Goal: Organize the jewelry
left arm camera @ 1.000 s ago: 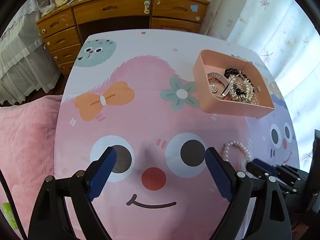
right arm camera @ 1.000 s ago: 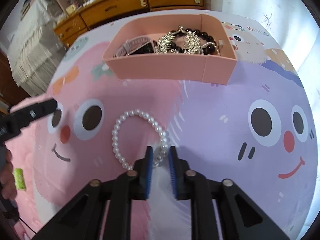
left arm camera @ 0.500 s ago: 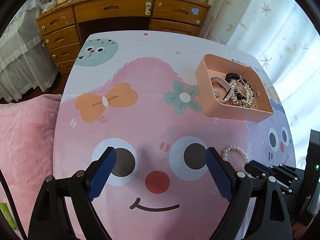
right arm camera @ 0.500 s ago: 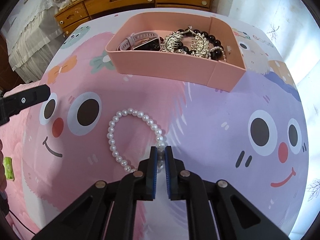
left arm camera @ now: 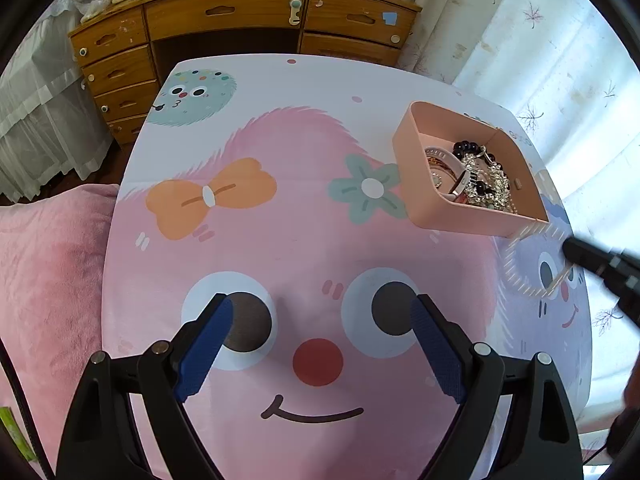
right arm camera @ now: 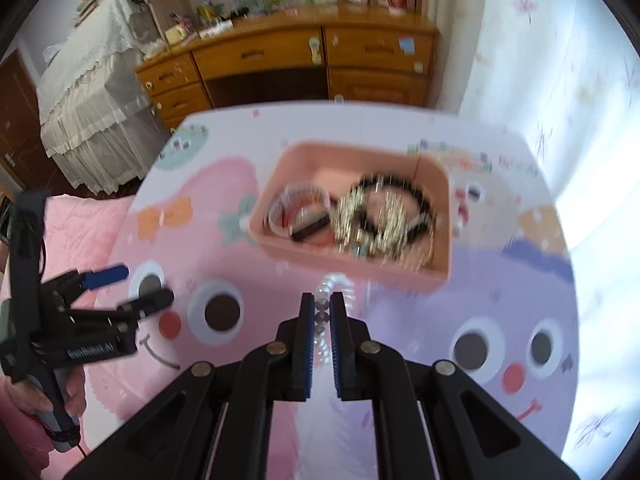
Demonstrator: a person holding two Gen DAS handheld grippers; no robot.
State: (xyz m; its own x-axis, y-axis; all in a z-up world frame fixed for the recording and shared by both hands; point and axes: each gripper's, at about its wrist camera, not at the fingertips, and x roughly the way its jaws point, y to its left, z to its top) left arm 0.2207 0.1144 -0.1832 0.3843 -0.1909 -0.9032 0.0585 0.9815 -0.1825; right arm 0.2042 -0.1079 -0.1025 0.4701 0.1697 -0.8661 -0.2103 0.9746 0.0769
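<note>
Lifted since the earlier frame: the pearl bracelet (right arm camera: 321, 316), which had lain flat on the worktop (left arm camera: 280, 240) and was now raised, pinched between the jaws of the right gripper (right arm camera: 321, 320).

Item 1. Right gripper: jaws clenched on the pearl bracelet, blue pads nearly together with beads showing in the gap. In the left wrist view it entered from 3 o'clock as a dark blurred tip (left arm camera: 592, 256), the bracelet (left arm camera: 520, 272) a smeared loop hanging just beside the tray's near corner.

Item 2. Left gripper (left arm camera: 320, 344): jaws released, spread wide, holding nothing, poised over the printed cartoon face. In the right wrist view it sat at 9 o'clock (right arm camera: 120, 292), gripped by a hand (right arm camera: 60, 396).

Item 3. Pink tray (right arm camera: 352, 256): stood on the worktop at 12 o'clock from the right gripper. Contents: a black bead bracelet (right arm camera: 420, 200), a silver rhinestone piece (right arm camera: 360, 216) and a pale watch (right arm camera: 292, 208), heaped together.

Item 4. Wooden desk (left arm camera: 240, 12) with drawers, beyond the worktop at 12 o'clock. Pink bedding (left arm camera: 48, 264) at 9 o'clock.
</note>
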